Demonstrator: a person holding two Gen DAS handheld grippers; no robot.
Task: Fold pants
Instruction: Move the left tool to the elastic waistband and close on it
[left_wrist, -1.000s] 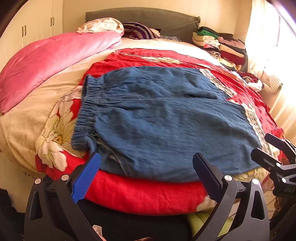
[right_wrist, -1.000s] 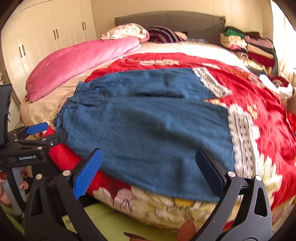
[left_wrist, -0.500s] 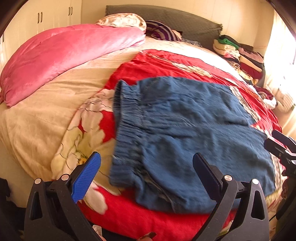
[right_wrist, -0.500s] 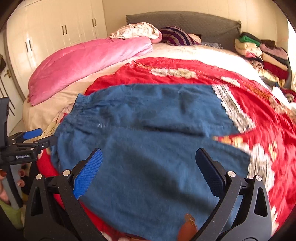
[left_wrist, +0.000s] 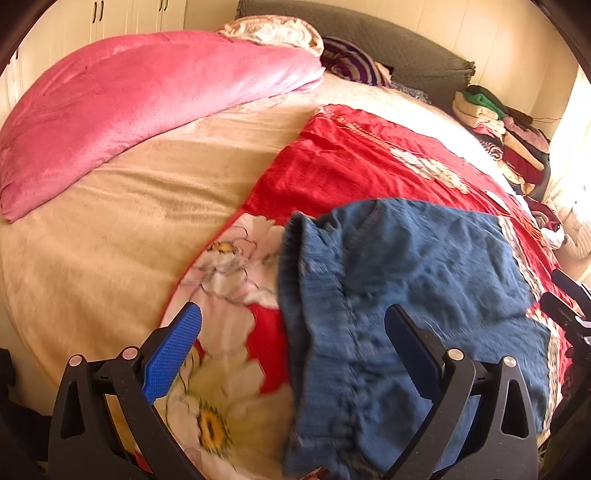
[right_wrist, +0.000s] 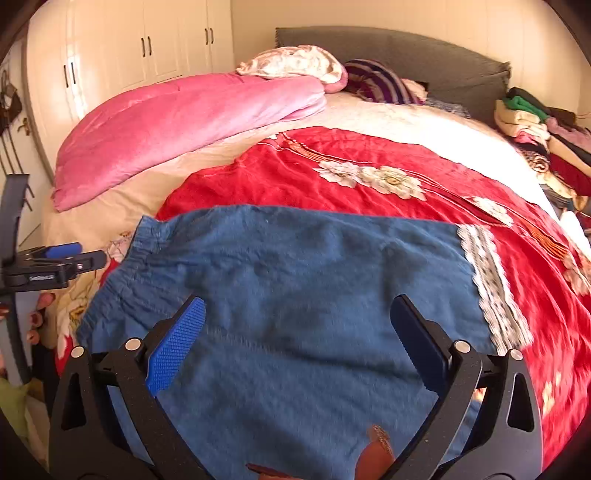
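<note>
Blue denim-like pants (right_wrist: 295, 280) lie spread flat on a red flowered cover (right_wrist: 369, 170), elastic waistband (left_wrist: 306, 317) to the left. They also show in the left wrist view (left_wrist: 424, 273). My left gripper (left_wrist: 291, 332) is open and empty, hovering over the waistband end. It also shows at the left edge of the right wrist view (right_wrist: 70, 258). My right gripper (right_wrist: 295, 321) is open and empty, hovering over the middle of the pants. A brown leather patch (right_wrist: 376, 450) sits near the pants' near edge.
A pink quilt (left_wrist: 140, 96) lies along the bed's left side on a beige blanket (left_wrist: 110, 236). Pillows and a grey headboard (right_wrist: 424, 51) are at the back. A pile of folded clothes (right_wrist: 535, 122) is at the back right. White wardrobes (right_wrist: 129, 44) stand left.
Both grippers have moved forward over the bed and closer to the pants. The left one has swung left toward the waistband. Both stay open and empty.
</note>
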